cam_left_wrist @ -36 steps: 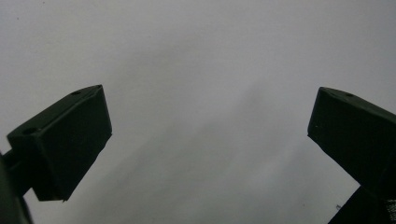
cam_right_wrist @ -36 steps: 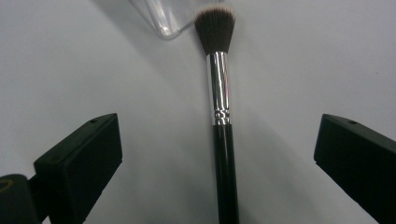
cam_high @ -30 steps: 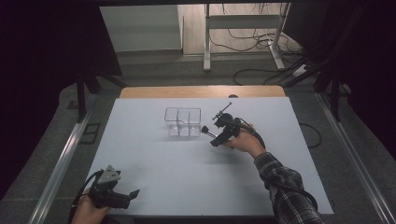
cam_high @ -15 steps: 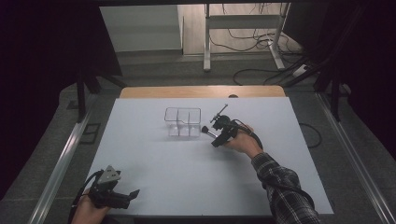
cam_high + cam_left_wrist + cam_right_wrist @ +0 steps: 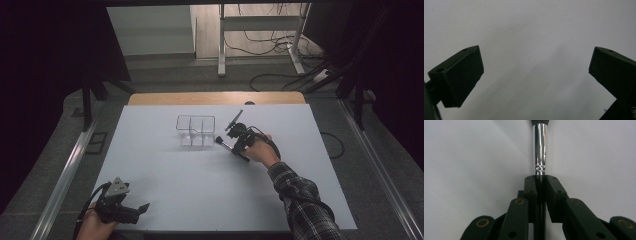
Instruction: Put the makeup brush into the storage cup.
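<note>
At the near left corner of the white table (image 5: 165,200), the left gripper (image 5: 131,210) rests in the person's hand with its jaws spread wide and nothing between them — well apart from the work. Farther in, the right gripper (image 5: 541,180) has just been closing and now clamps the dark handle of a makeup brush (image 5: 540,152), the silver ferrule and the dark bristle head jutting straight out beyond the jaw tips. From above, the brush (image 5: 223,144) lies low over the table with its long axis slanting away from the hand, head pointing toward the clear plastic organizer (image 5: 195,131) just beside it. The right hand is far the nearer one, so any lift into a compartment likely falls to it.
</note>
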Demonstrator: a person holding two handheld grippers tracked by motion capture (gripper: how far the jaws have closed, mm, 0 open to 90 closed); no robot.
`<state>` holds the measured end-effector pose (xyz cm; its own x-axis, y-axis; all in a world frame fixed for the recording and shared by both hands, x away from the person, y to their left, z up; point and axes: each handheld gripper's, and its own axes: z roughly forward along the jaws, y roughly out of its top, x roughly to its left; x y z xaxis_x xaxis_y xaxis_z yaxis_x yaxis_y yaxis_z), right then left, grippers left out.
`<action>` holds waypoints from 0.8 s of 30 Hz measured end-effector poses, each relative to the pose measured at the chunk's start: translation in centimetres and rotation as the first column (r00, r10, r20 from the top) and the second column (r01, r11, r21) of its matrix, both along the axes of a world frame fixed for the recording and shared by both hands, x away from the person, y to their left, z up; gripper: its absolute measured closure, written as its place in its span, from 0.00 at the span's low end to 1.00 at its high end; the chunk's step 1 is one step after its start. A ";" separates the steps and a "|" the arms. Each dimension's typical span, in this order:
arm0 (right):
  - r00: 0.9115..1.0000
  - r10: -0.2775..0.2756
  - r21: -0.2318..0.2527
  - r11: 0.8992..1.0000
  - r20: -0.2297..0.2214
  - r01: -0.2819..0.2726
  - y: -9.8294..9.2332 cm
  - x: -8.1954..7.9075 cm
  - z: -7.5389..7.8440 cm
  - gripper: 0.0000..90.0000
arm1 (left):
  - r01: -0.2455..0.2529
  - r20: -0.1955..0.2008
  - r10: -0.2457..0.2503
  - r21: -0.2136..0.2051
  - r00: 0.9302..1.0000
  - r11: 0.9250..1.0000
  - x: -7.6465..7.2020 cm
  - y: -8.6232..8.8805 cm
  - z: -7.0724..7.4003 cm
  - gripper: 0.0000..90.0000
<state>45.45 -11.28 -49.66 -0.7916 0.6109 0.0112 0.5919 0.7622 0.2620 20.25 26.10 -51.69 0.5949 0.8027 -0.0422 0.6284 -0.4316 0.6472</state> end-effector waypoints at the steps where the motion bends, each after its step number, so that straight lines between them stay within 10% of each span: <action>1: 1.000 -0.001 -0.001 1.000 0.002 0.001 0.0 0.0 0.0 0.89 | 0.000 0.000 0.000 0.000 1.000 1.000 0.0 0.0 0.0 0.00; 24: 0.998 -0.046 0.165 0.985 0.041 0.038 -3.5 -1.9 1.2 0.89 | 0.006 0.020 -0.005 -0.035 1.000 0.999 0.0 0.1 0.2 0.00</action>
<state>43.57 -14.77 -48.49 -0.7673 0.6363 0.0798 0.6074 0.6813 0.4085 20.23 26.25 -51.52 0.6001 0.7978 -0.0584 0.6129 -0.4117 0.6744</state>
